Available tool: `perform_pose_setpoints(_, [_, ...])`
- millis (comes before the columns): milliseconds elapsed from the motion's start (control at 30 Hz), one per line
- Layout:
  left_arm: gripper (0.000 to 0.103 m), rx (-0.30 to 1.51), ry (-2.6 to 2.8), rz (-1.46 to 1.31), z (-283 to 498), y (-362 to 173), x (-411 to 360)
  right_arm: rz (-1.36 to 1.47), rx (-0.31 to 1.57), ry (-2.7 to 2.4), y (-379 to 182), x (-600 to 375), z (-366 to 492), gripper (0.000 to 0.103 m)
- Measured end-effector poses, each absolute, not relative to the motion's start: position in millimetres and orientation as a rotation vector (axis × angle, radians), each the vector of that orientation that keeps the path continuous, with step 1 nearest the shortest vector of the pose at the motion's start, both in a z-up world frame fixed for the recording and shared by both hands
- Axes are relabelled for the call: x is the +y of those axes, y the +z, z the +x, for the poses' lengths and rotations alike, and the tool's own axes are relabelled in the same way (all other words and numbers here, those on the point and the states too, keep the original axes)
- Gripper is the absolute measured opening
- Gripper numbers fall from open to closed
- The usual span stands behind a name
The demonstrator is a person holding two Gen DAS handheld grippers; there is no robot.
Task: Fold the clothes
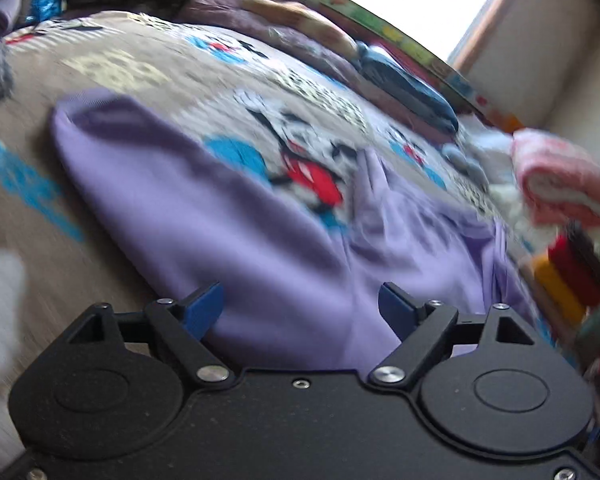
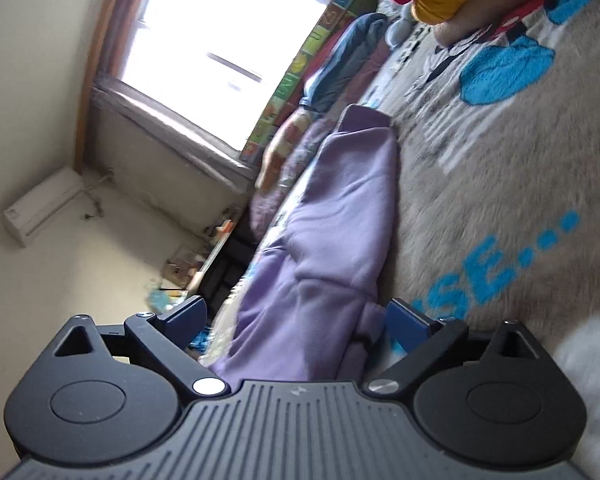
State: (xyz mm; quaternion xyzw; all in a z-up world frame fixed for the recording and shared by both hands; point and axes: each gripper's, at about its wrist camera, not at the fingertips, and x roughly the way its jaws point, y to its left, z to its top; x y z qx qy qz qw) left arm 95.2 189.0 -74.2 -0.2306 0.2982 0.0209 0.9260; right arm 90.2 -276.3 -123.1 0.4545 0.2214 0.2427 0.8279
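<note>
In the left wrist view the left gripper (image 1: 300, 308) hangs with its blue pads spread wide and empty over the near edge of the lilac sweatshirt (image 1: 228, 216), which lies on the beige cartoon-print blanket (image 1: 112, 64) and runs away up and to the left, a crumpled part trailing right towards a stack of folded clothes (image 1: 560, 184). In the right wrist view the right gripper (image 2: 296, 320) is likewise spread, with the sweatshirt (image 2: 340, 216) bunched between the jaws, untouched by the pads as far as shows; its long axis runs straight ahead, so both hands look about equally near. The blanket (image 2: 500, 184) carries blue letters ending "SE...".
</note>
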Motion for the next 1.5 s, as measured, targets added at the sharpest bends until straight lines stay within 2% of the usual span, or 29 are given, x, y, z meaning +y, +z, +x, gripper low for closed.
perform_pose_setpoints(100, [0.103, 0.582, 0.022, -0.326, 94, -88, 166, 0.957, 0.509, 0.465, -120, -285, 114, 0.088])
perform_pose_setpoints(267, [0.103, 0.583, 0.075, -0.157, 103, -95, 144, 0.927, 0.562, 0.416, -115, -296, 181, 0.08])
perform_pose_setpoints(467, [0.103, 0.539, 0.096, -0.167, 92, -95, 148, 0.924, 0.646, 0.381, -121, -290, 269, 0.067])
perform_pose_setpoints(667, [0.103, 0.547, 0.1, -0.149, 94, -99, 145, 0.923, 0.681, 0.365, -121, -284, 340, 0.064])
perform_pose_setpoints(767, [0.103, 0.547, 0.095, -0.155, 94, -99, 147, 0.969, 0.667, 0.356, -126, -286, 359, 0.057])
perform_pose_setpoints(1000, [0.103, 0.547, 0.092, -0.157, 96, -101, 147, 1.012, 0.645, 0.347, -143, -283, 376, 0.02])
perform_pose_setpoints(1033, [0.103, 0.547, 0.092, -0.157, 96, -101, 147, 1.01, 0.637, 0.354, -142, -283, 375, 0.01])
perform_pose_setpoints(1067, [0.103, 0.547, 0.092, -0.156, 96, -101, 147, 1.002, 0.618, 0.358, -139, -283, 372, 0.007])
perform_pose_setpoints(1200, [0.103, 0.545, 0.091, -0.155, 95, -101, 147, 0.974, 0.509, 0.355, -116, -287, 355, 0.007])
perform_pose_setpoints(1500, [0.103, 0.538, 0.094, -0.152, 95, -101, 146, 0.833, 0.392, 0.252, -57, -317, 298, 0.007])
